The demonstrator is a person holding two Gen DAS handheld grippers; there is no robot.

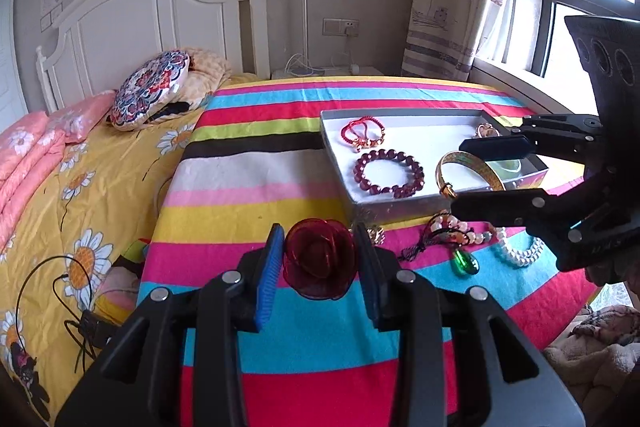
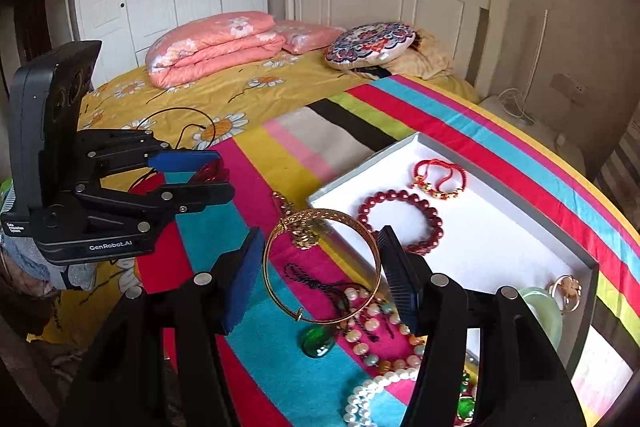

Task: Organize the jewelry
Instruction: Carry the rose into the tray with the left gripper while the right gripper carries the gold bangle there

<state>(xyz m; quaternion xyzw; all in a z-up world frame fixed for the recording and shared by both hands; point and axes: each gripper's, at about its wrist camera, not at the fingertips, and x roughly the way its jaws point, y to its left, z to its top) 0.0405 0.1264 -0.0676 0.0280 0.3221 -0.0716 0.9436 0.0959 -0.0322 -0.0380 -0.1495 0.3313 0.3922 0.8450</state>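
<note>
My left gripper is shut on a dark red rose ornament, held above the striped cloth near its front edge. In the right wrist view the same gripper is at the left, the rose between its blue pads. My right gripper is shut on a gold bangle, raised over the near edge of a white-lined tray. The tray holds a dark red bead bracelet, a red cord bracelet, a jade bangle and a gold ring.
Loose on the striped cloth in front of the tray lie a pearl necklace, a green pendant on black cord, pastel beads and a small gold charm. A yellow flowered bed with pillows lies to the left.
</note>
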